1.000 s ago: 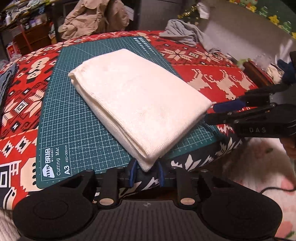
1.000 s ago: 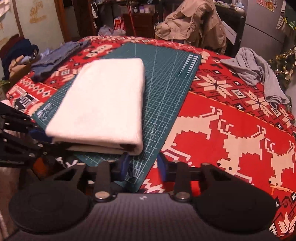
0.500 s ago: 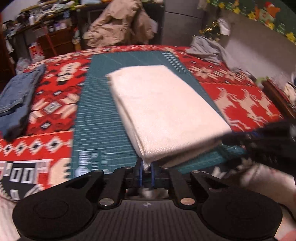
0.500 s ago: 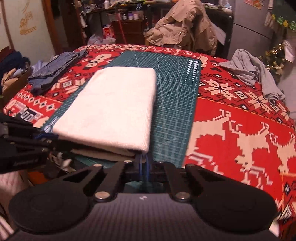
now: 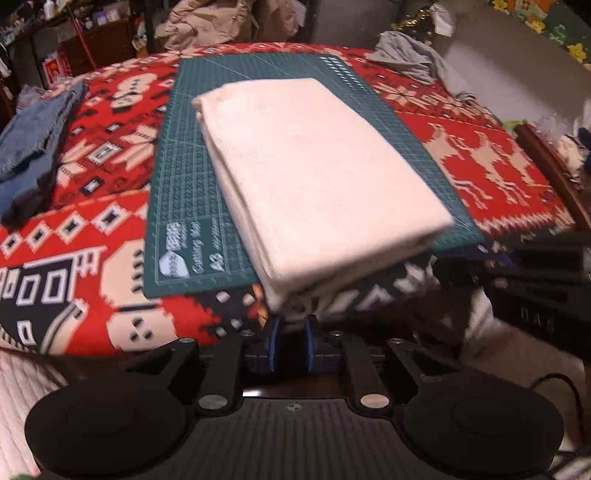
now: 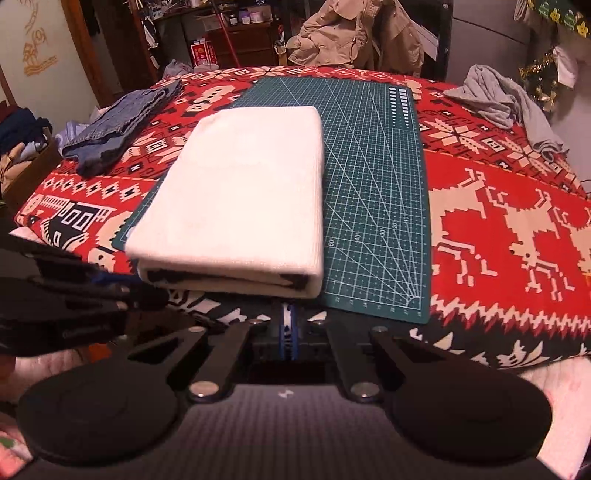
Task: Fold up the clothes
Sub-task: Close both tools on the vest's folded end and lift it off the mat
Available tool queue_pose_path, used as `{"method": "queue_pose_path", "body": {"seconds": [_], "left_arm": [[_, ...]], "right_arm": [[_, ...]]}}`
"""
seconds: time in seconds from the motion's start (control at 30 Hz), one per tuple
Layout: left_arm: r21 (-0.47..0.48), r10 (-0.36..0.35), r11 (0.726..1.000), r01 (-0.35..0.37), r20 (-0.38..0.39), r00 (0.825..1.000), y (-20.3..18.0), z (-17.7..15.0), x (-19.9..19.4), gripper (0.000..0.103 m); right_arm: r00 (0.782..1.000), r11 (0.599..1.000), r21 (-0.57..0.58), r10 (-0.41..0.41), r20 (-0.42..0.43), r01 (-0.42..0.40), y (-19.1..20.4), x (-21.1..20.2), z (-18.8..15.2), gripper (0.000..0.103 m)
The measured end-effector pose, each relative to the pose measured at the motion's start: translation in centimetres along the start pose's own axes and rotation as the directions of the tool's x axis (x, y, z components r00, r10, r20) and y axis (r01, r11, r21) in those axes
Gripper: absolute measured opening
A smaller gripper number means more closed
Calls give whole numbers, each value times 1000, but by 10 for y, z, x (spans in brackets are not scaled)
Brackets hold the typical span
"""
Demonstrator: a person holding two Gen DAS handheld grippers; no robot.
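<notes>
Folded white cloth: lies in a thick rectangular stack on the green cutting mat, its near end overhanging the mat's front edge and the edge of the tabletop, which is covered in a red patterned cloth.

Left gripper: at the near left corner of the cloth. Its blue-padded fingers stand a little apart with the corner of the cloth between them; they have just been opening slightly, and whether the pads press on the fabric cannot be told from the left wrist view, which is blurred.

Right gripper: at the near right corner of the cloth. Its fingers are drawn together, with a thin white strip of fabric showing between the blue pads just below the cloth's lower layer.

Other items: folded blue jeans on the left of the tabletop, well apart from the mat; crumpled grey garment at the far right; beige jacket draped behind the tabletop.
</notes>
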State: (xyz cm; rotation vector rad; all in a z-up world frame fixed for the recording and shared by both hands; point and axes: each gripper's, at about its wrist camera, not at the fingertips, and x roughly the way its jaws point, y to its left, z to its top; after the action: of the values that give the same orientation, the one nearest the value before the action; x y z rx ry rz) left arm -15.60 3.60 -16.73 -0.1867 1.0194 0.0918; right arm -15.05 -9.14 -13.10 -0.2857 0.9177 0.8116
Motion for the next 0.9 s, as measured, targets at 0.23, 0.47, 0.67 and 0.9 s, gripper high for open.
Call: {"method": "queue_pose_path", "body": {"seconds": [0.23,0.47,0.67,0.9], "left_arm": [[-87,-80,992,88,95,992,21,7,-35,36],[-258,-163,942,213,202,966,67,32,-49,51],[-314,-176,920,236,209,962,89,65,-12,51],[-348,-192,907,237,158,969,96,74,18,51]], "right_arm": [[999,999,12,43,14,-43,-22,-23,12,9],[994,996,25,83,78,-85,-40,-41,43,30],[990,998,9,67,127,-69,-39,-18,77,35],[992,995,38,84,93,-88,-42,28,102,35]]}}
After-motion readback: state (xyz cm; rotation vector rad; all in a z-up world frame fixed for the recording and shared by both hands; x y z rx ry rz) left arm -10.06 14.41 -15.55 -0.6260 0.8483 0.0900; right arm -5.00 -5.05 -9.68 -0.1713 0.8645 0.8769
